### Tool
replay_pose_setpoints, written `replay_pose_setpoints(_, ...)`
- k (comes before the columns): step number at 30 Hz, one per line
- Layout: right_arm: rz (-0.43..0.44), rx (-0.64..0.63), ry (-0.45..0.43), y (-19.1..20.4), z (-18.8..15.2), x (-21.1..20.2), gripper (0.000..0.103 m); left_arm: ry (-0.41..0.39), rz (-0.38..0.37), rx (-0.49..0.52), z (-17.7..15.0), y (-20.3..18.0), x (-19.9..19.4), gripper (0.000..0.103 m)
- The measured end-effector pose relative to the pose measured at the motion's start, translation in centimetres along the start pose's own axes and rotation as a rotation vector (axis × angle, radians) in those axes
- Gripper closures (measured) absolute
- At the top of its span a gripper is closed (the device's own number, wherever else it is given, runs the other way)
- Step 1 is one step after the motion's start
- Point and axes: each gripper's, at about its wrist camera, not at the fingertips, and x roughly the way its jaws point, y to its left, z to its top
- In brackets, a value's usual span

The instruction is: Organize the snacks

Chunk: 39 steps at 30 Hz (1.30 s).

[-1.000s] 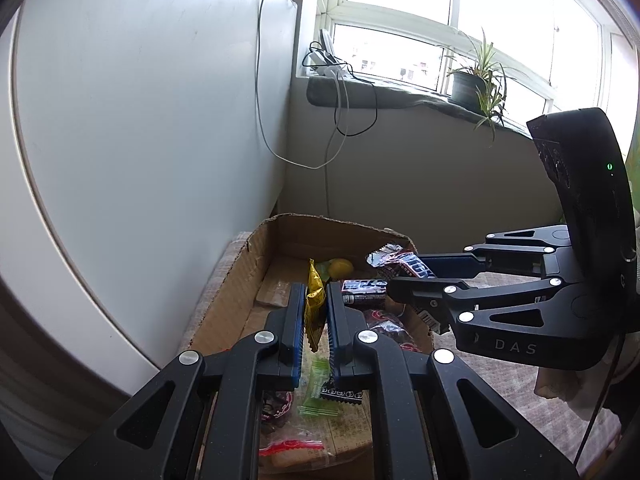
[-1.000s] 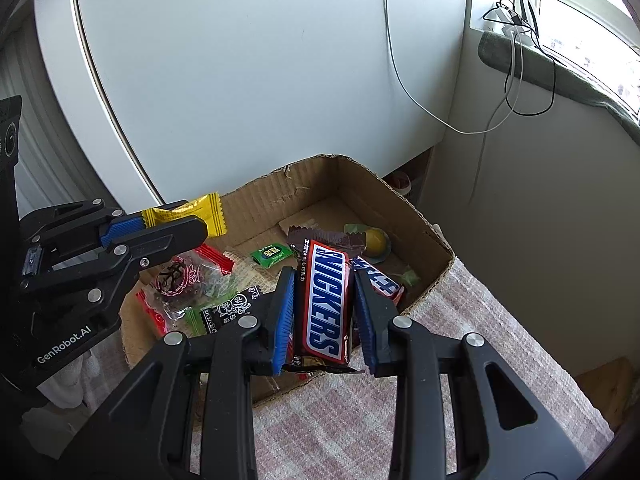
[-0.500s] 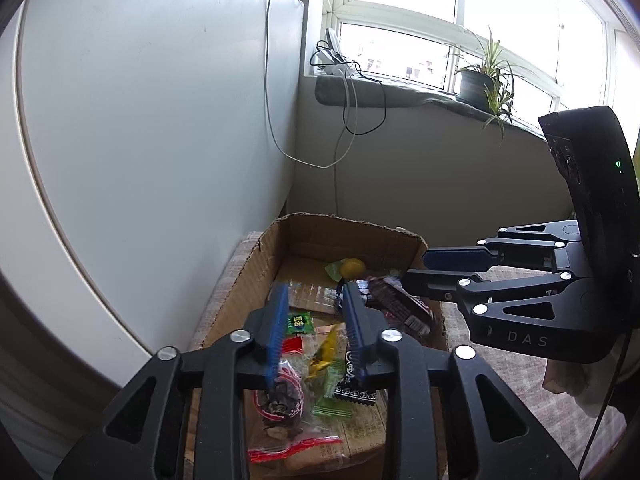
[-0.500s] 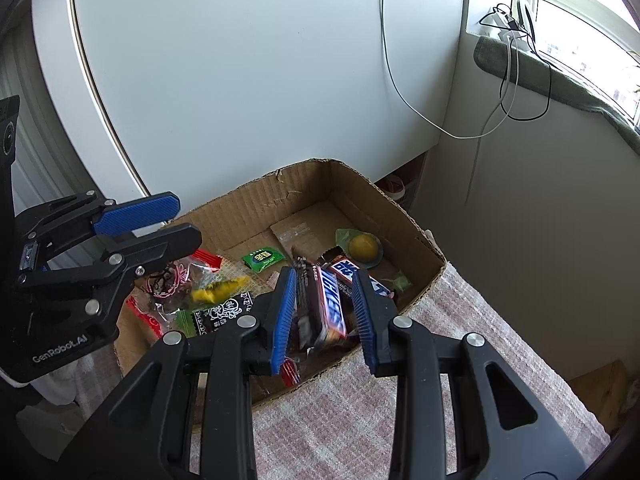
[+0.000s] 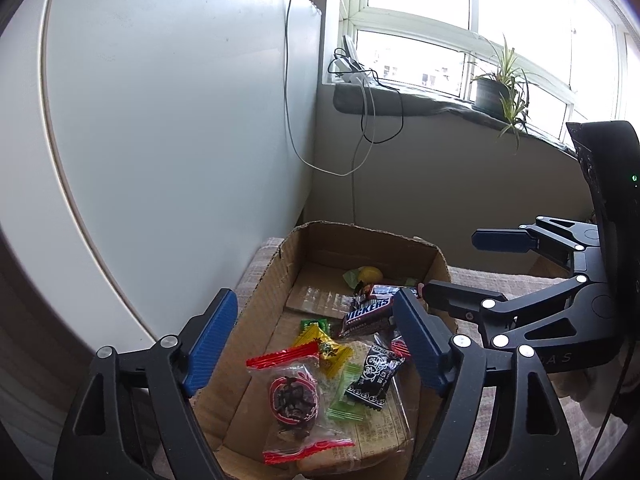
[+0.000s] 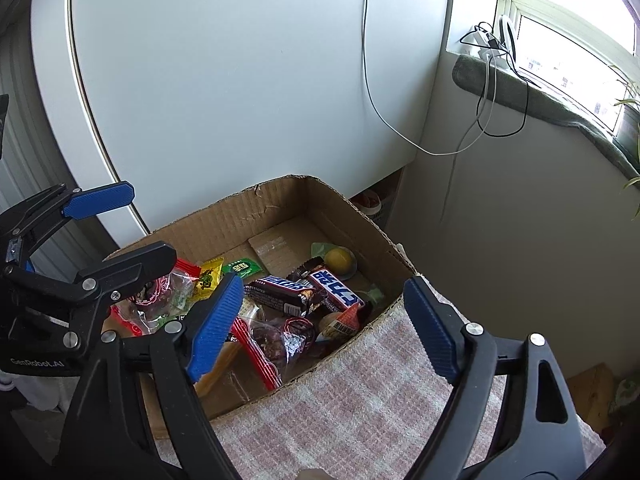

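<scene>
Snacks, among them the Snickers bar (image 6: 286, 293) and yellow candy (image 5: 325, 350), lay inside the cardboard box (image 6: 264, 208), while both grippers (image 5: 310, 346) (image 6: 324, 330), jaws just opened wide and empty, should withdraw upward without snagging wrappers.

The brown Snickers bar (image 6: 286, 293) lies flat mid-box in the open cardboard box (image 6: 224, 220), touching another bar; the yellow candy (image 5: 322, 346) rests beside the red-edged packet (image 5: 294, 394).

A surface covered with a pink checked cloth (image 6: 360, 392) is seen in the right wrist view; an open cardboard box (image 6: 256, 212) is set directly on it, toward ten o'clock, against a white panel (image 6: 240, 80)
</scene>
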Motion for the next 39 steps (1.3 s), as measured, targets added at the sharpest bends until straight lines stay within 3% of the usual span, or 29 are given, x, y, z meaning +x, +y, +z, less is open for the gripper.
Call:
replay_pose_setpoints(3,-0.012,0.01,-0.011,0.0,0.0,-0.3,0.011,-0.002,0.004,0.002,0.0,-0.1,-0.2,0.022)
replay_pose_setpoints(21,-0.038,0.135,-0.05,-1.1,-1.4,-3.4,0.011,-0.009,0.022,0.001,-0.5,-0.2,-1.5,0.022)
replay_pose_setpoints(39,-0.128,0.153,-0.138,3.0,-4.0,-11.0,0.011,-0.067,0.031,-0.001,-1.9,-1.6,-5.9,0.022)
